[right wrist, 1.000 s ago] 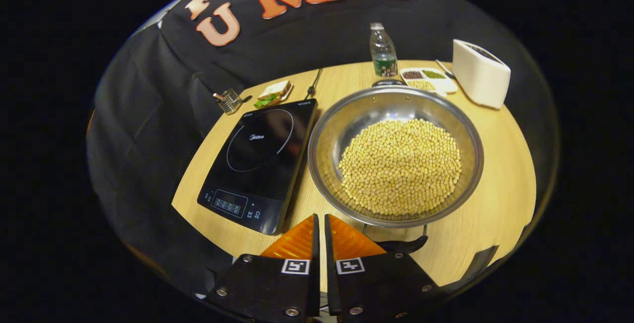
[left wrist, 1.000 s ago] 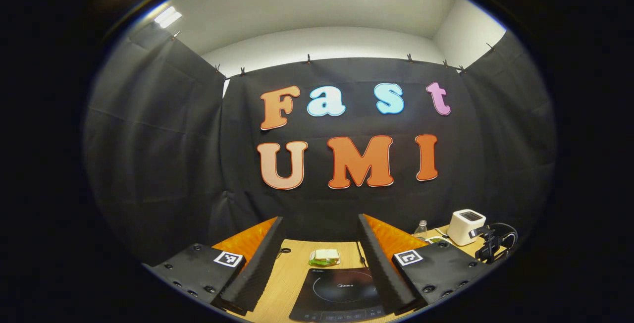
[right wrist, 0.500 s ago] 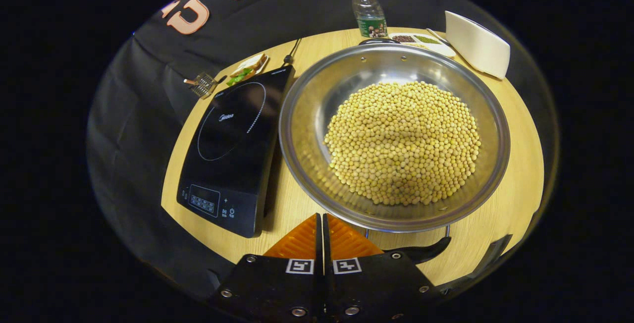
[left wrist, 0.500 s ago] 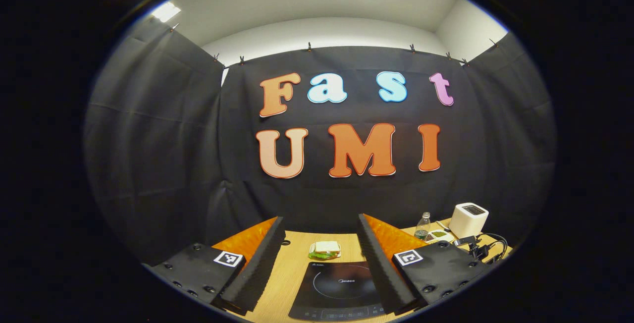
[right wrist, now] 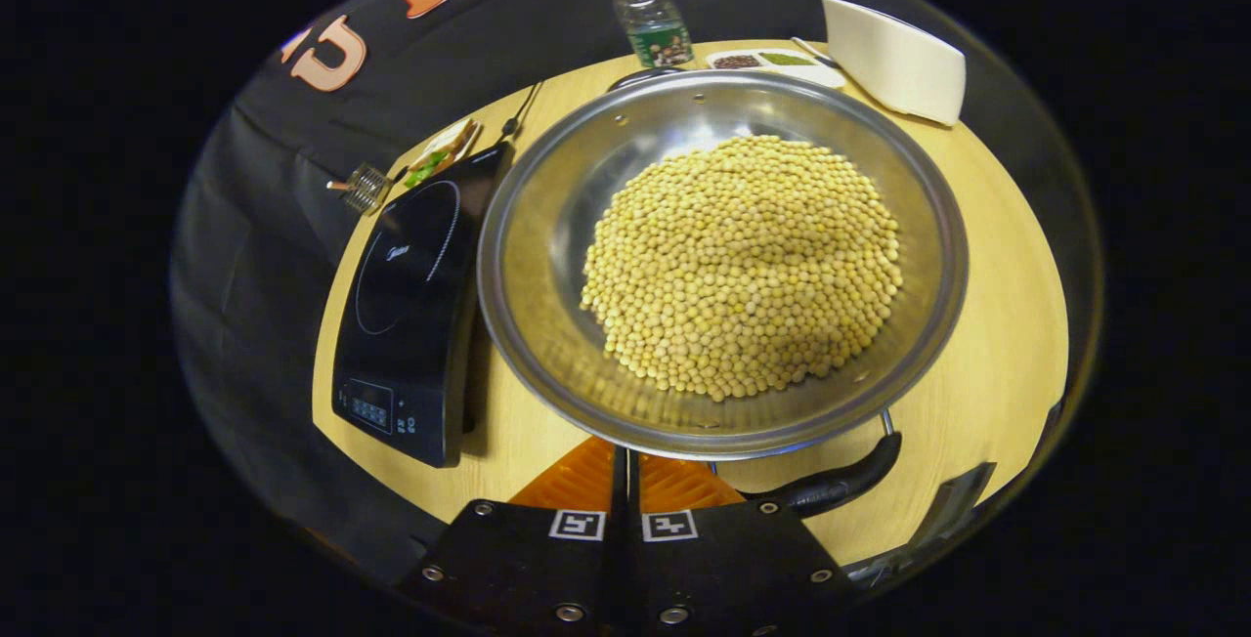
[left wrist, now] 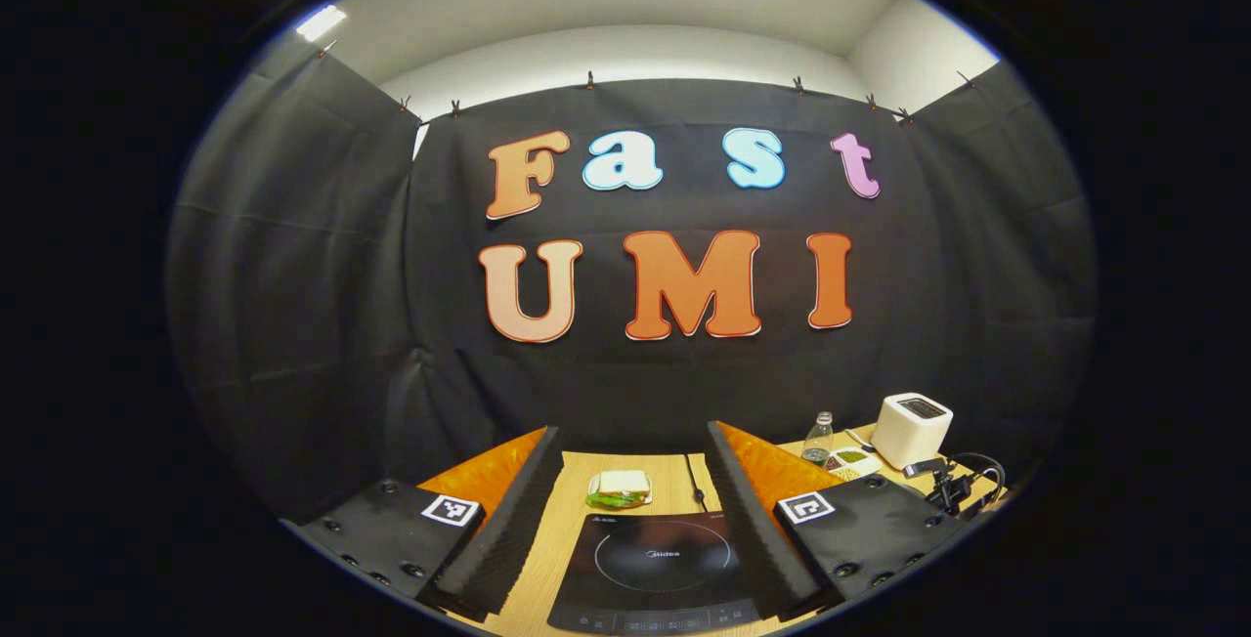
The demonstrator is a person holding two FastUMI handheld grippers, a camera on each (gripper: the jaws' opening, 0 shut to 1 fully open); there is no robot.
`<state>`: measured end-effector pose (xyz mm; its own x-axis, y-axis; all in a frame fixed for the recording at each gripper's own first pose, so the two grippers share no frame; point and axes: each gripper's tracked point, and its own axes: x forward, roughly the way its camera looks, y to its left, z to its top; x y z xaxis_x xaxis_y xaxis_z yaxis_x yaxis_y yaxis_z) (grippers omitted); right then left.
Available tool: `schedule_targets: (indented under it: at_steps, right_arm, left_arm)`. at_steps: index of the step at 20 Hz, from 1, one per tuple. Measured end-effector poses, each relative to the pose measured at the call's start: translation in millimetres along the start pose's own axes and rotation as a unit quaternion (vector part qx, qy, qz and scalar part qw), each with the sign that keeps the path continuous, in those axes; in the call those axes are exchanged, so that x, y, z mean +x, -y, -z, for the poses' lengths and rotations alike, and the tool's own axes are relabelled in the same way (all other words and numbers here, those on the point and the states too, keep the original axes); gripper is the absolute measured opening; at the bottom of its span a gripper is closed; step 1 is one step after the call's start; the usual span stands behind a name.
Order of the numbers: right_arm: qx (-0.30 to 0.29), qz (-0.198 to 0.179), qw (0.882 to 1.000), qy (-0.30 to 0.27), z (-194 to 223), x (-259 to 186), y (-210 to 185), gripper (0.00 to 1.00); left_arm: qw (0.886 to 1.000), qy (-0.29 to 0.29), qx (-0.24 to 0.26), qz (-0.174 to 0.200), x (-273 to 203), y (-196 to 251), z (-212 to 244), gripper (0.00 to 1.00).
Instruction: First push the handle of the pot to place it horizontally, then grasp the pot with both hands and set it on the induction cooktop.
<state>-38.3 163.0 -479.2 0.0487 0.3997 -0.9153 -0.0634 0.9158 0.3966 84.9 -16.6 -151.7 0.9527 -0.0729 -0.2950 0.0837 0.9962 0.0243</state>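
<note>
Your pot (right wrist: 547, 256) sits on the table (right wrist: 987, 324) just right of the induction cooktop (right wrist: 406, 295), heaped with pale yellow beans (right wrist: 743, 261). Its near handle (right wrist: 831, 486) hangs by the rim, close beside your right gripper (right wrist: 625, 466), whose fingers are pressed together on nothing. Behind the pot stand a water bottle (right wrist: 650, 17), a divided dish (right wrist: 772, 61) of dark and green grains, and a white toaster (right wrist: 894, 56). Your left gripper (left wrist: 630, 510) hovers spread wide (cooktop (left wrist: 655, 569) and sandwich (left wrist: 618, 488) between its fingers).
</note>
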Motion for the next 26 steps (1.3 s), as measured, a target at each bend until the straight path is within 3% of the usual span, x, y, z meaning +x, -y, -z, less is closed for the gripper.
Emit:
schedule_targets:
  at_steps: [2,7,9,12,15,19,24,26]
  right_arm:
    - [0.015,0.027,1.0,0.007,-6.4,-0.2,21.7,0.0]
    - [-0.015,0.095,0.995,0.015,-17.1,-3.6,68.3,0.0]
    - [-0.024,0.118,0.993,0.02,-23.4,-4.1,83.6,0.0]
    - [-0.013,0.127,0.992,0.018,-31.6,-3.5,97.5,0.0]
    - [-0.036,0.158,0.986,0.028,-44.4,-7.3,120.6,0.0]
    - [-0.011,0.193,0.98,0.036,-60.8,-13.1,161.2,0.0]
    - [0.033,0.187,0.981,0.05,-81.1,-10.1,191.8,0.0]
    - [0.04,0.203,0.977,0.056,-88.4,-9.2,206.6,0.0]
  left_arm:
    - [1.0,0.001,0.003,0.001,2.4,0.9,0.0,0.97]
    - [1.0,0.005,0.014,0.009,10.3,9.4,-5.6,0.94]
    - [1.0,0.005,0.019,0.014,14.4,13.7,-6.9,0.97]
    - [0.999,-0.001,0.035,0.024,22.1,23.3,-3.5,0.95]
    - [0.999,-0.002,0.036,0.033,31.7,30.1,-4.7,0.99]
    - [0.998,-0.003,0.04,0.038,40.7,34.9,-3.0,1.0]
    - [0.998,-0.012,0.041,0.044,55.7,40.2,6.1,1.0]
    - [0.998,-0.017,0.042,0.044,60.0,39.7,11.5,0.99]
